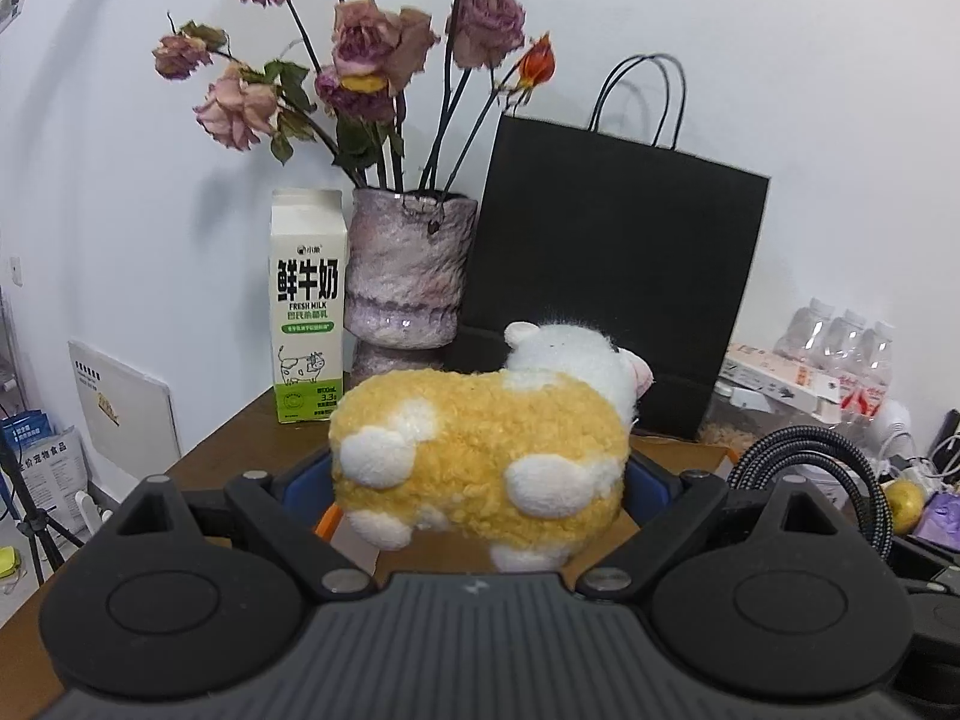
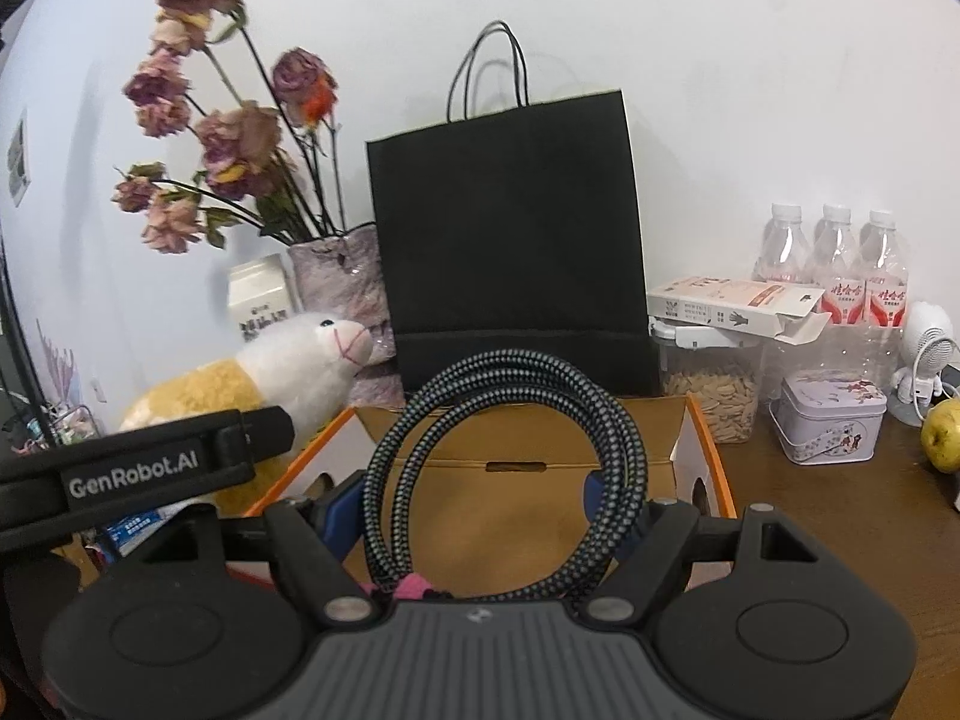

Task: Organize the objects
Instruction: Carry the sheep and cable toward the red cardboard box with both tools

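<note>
A yellow and white plush cow [image 1: 480,456] fills the space between the blue pads of my left gripper [image 1: 474,489], which is shut on its sides and holds it in the air. My right gripper [image 2: 474,501] is shut on a coiled black and grey braided cable [image 2: 510,456], with a pink tie at the coil's base. An open cardboard box [image 2: 522,450] with orange edges lies just beyond and below the cable. In the right wrist view the plush cow [image 2: 282,378] and the left gripper's black body [image 2: 144,468] are to the left of the box. The coiled cable [image 1: 810,480] shows at the right of the left wrist view.
Against the white wall stand a black paper bag [image 2: 510,240], a vase of dried roses [image 1: 408,276] and a milk carton [image 1: 309,312]. To the right are water bottles [image 2: 834,270], a seed jar [image 2: 714,384], a small tin [image 2: 831,420] and a yellow fruit [image 2: 945,432].
</note>
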